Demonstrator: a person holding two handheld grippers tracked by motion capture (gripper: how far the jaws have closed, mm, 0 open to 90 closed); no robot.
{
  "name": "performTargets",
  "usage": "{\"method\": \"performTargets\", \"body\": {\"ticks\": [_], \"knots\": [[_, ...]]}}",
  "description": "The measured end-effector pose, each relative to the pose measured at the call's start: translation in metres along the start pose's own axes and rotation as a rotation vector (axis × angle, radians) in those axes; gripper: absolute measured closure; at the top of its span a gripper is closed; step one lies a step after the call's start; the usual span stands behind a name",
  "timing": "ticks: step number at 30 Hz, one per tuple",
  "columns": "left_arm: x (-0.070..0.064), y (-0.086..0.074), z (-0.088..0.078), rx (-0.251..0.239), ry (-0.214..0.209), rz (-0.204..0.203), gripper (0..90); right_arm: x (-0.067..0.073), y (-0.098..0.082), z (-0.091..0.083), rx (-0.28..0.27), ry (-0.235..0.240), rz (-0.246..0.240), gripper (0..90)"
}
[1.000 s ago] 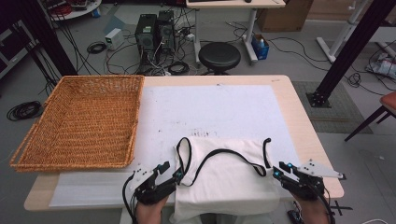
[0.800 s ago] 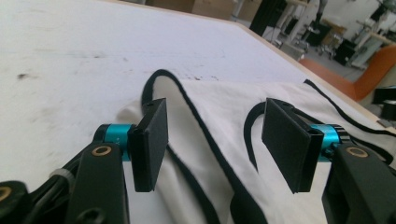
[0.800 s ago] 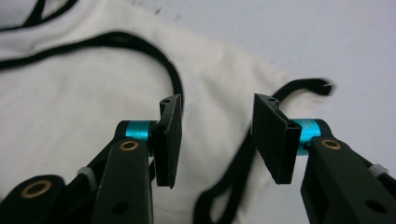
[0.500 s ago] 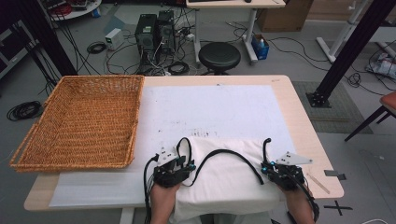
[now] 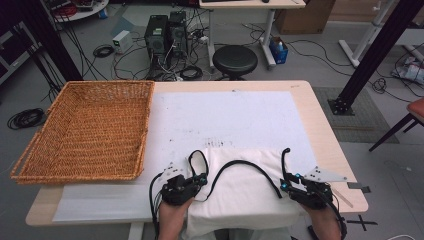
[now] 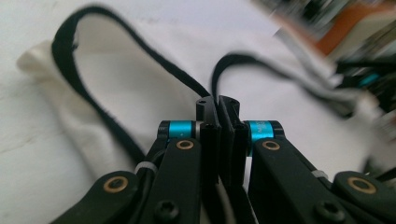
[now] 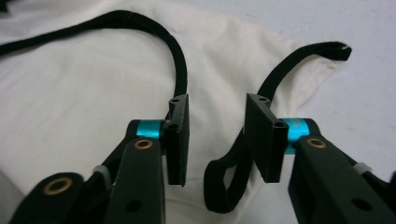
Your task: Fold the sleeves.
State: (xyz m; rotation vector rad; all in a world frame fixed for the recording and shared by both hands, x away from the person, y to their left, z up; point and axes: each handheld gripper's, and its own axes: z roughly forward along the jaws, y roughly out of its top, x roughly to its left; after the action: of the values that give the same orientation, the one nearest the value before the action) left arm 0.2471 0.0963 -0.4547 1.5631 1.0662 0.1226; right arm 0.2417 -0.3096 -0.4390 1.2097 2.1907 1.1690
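Note:
A white cloth bag (image 5: 245,192) with long black straps (image 5: 240,165) lies flat at the table's front middle. My left gripper (image 5: 199,180) is at the bag's left edge. In the left gripper view its jaws (image 6: 217,105) are shut, and the black strap (image 6: 84,70) runs into their tips over the bag (image 6: 140,84). My right gripper (image 5: 286,186) is at the bag's right edge. It stands open (image 7: 218,103), with a loop of strap (image 7: 224,186) lying between the jaws on the bag (image 7: 93,84).
A large wicker basket (image 5: 100,84) takes up the table's left side. A white sheet (image 5: 225,115) covers the tabletop (image 5: 325,140) beyond the bag. A stool, computers and cables are on the floor behind the table.
Both grippers have come forward from the front edge onto the bag's two sides. The straps have shifted a little.

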Motion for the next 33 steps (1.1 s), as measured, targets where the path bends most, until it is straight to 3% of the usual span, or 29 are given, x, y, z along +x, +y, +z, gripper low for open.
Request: {"method": "performTargets", "body": {"ticks": [2, 5, 8, 10, 11, 14, 17, 18, 22, 24, 27, 29, 33], "knots": [[0.000, -0.004, -0.012, -0.058, -0.016, -0.023, 86.9, 0.002, -0.002, 0.000, 0.011, -0.004, -0.001, 57.4], [0.005, -0.013, -0.027, -0.120, 0.006, -0.070, 86.8, 0.004, -0.005, 0.001, 0.034, 0.002, -0.019, 57.3], [0.011, -0.019, -0.030, -0.119, 0.053, -0.094, 84.1, 0.005, -0.008, 0.006, 0.101, -0.012, -0.074, 78.6], [0.011, -0.020, -0.029, -0.113, 0.067, -0.100, 72.9, 0.005, -0.009, 0.003, 0.096, -0.024, -0.071, 84.9], [0.011, -0.020, -0.029, -0.115, 0.073, -0.099, 64.8, 0.004, -0.009, 0.000, 0.081, -0.023, -0.063, 85.0], [0.010, -0.017, -0.026, -0.133, 0.102, -0.086, 52.7, 0.001, -0.010, -0.012, 0.040, -0.001, -0.026, 84.4], [0.009, -0.010, -0.022, -0.161, 0.126, -0.077, 47.4, -0.001, -0.014, -0.014, 0.060, 0.011, -0.008, 73.2], [0.009, -0.010, -0.022, -0.161, 0.126, -0.077, 45.1, -0.002, -0.014, -0.017, 0.059, 0.003, 0.005, 65.5], [0.010, 0.007, -0.017, -0.194, 0.125, -0.039, 38.1, -0.010, -0.009, -0.023, -0.014, -0.042, 0.063, 48.7], [0.011, 0.018, -0.012, -0.194, 0.122, 0.008, 34.4, -0.016, -0.002, -0.023, -0.038, -0.072, 0.075, 37.8], [0.015, 0.035, -0.004, -0.189, 0.139, 0.053, 25.4, -0.026, 0.012, -0.020, -0.067, -0.124, 0.070, 27.0], [0.017, 0.045, 0.000, -0.179, 0.146, 0.067, 25.3, -0.034, 0.022, -0.016, -0.075, -0.155, 0.059, 20.5], [0.022, 0.064, 0.007, -0.177, 0.175, 0.071, 25.3, -0.046, 0.039, -0.008, -0.053, -0.168, 0.048, 11.2]]}}
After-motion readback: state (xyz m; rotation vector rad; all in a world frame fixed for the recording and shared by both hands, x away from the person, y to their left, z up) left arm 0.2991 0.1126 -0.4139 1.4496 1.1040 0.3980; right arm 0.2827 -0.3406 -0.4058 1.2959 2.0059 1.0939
